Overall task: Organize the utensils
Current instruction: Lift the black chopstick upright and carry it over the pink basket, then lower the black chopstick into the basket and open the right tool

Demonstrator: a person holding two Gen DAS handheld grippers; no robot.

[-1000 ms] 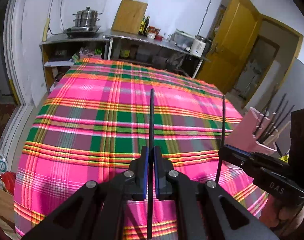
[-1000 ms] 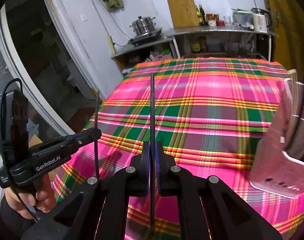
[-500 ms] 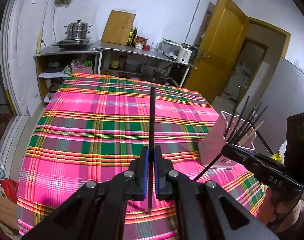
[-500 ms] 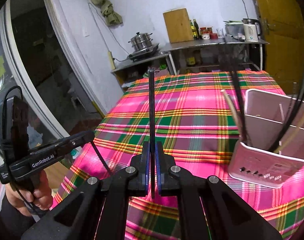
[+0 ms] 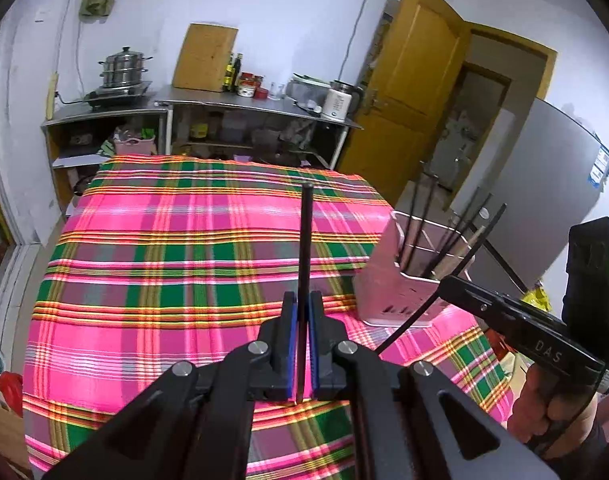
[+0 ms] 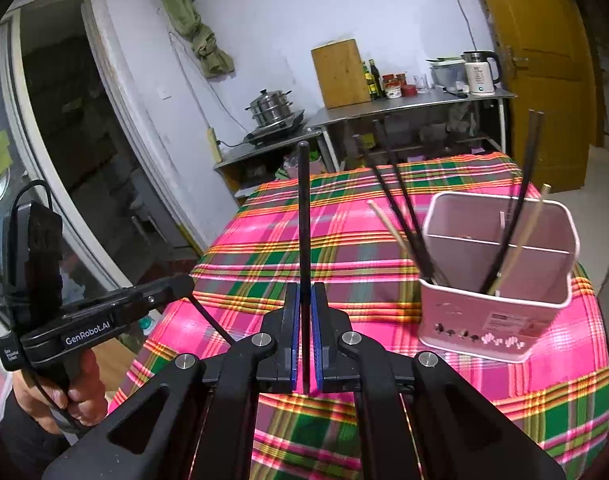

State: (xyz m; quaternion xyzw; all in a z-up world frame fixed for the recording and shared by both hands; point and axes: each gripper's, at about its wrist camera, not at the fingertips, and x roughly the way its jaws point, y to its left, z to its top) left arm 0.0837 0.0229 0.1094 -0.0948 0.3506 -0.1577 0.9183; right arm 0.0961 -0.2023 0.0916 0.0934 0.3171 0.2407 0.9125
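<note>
My left gripper (image 5: 303,300) is shut on a black chopstick (image 5: 305,232) that sticks up over the plaid tablecloth (image 5: 164,260). In the same way, my right gripper (image 6: 304,292) is shut on another black chopstick (image 6: 303,216). A pink utensil holder (image 6: 496,320) stands on the table's right side with several black and wooden chopsticks leaning in it. It lies to the right of and beyond both grippers. The left wrist view shows the holder (image 5: 388,288) with the right gripper (image 5: 444,282) just in front of it. In the right wrist view the left gripper (image 6: 190,284) hovers off the table's left edge.
Behind the table a steel counter (image 5: 240,100) carries a steamer pot (image 5: 122,68), a wooden board (image 5: 204,58), bottles and a kettle (image 5: 338,100). A yellow door (image 5: 416,92) and a grey fridge (image 5: 544,184) stand to the right. A dark doorway (image 6: 64,128) is on the left.
Both grippers have risen and drawn back with their chopsticks still clamped. The pink holder now shows whole and farther off in both views, and more of the room is visible.
</note>
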